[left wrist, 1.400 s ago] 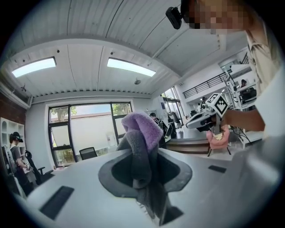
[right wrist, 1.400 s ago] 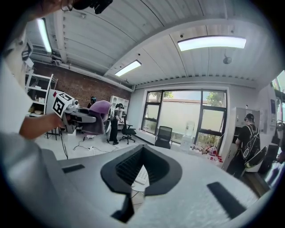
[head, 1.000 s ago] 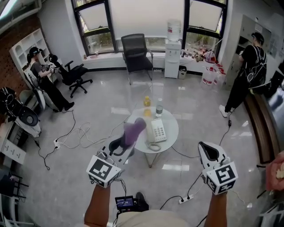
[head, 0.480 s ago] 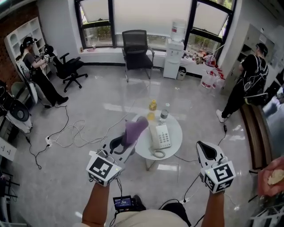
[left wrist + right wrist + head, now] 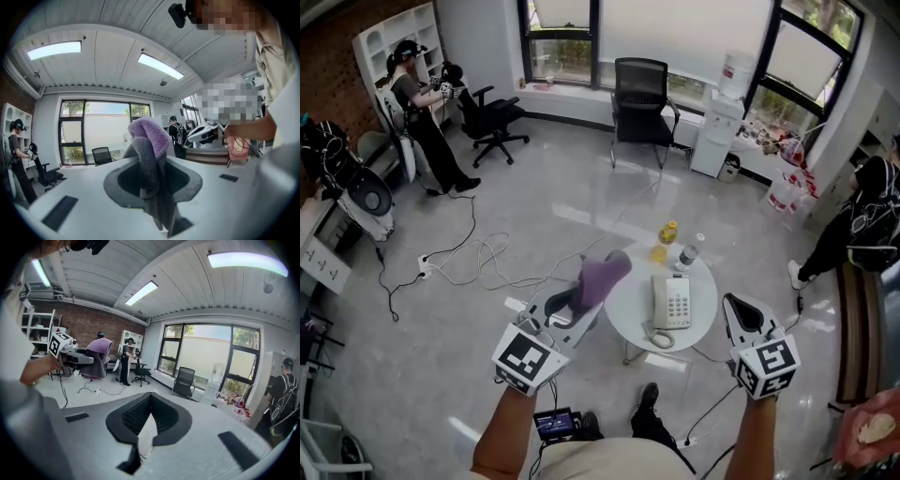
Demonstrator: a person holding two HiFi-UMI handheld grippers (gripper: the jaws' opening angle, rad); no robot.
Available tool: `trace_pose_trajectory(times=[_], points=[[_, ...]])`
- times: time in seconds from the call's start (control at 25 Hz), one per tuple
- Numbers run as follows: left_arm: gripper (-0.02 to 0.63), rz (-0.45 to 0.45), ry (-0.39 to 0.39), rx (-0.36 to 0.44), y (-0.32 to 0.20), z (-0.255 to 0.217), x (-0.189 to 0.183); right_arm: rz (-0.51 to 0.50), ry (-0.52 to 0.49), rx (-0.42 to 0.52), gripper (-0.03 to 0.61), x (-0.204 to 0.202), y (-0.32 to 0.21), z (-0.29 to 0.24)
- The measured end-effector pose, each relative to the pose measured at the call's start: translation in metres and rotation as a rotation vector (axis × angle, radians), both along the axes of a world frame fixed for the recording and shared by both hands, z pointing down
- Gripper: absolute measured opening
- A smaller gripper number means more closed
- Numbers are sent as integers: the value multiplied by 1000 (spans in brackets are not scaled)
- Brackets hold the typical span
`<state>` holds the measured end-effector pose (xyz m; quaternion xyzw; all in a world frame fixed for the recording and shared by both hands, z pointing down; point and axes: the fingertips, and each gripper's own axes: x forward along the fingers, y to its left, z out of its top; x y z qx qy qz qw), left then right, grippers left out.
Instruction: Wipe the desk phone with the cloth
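The left gripper (image 5: 574,302) is clenching its fingers on a purple and grey cloth (image 5: 602,276), which is bunching up and sticking out past the fingertips. In the head view the cloth is hanging in the air just beside the left edge of a small round white surface (image 5: 633,302), apart from the desk phone (image 5: 673,302). The phone is lying flat near the middle of that surface, keypad up, with its coiled cord (image 5: 653,334) curling at the near end. A yellow bottle (image 5: 667,232) and a clear water bottle (image 5: 687,254) are standing at the far side of the surface, near each other and apart from the phone. The right gripper (image 5: 741,309) is hovering to the right of the surface, clear of it, with its fingers closed together and nothing between them. Behind, a black chair (image 5: 639,92) is standing by the windows, cables (image 5: 487,255) are lying loose on the glossy floor, and a person (image 5: 417,105) is standing at the far left by a shelf.
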<state>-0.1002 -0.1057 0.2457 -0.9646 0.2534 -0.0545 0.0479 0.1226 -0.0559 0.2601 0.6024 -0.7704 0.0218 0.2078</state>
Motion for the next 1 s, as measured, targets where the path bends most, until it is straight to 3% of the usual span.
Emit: trace_pose_trajectory(times=[0.16, 0.4, 1.0], points=[[92, -67, -9, 0, -19, 6, -10, -64, -12, -20, -3, -7, -33, 17], [92, -117, -35, -34, -41, 19, 10, -126, -28, -69, -3, 11, -76, 48], [92, -175, -76, -146, -81, 90, 39, -181, -66, -239, 5, 31, -149, 161]])
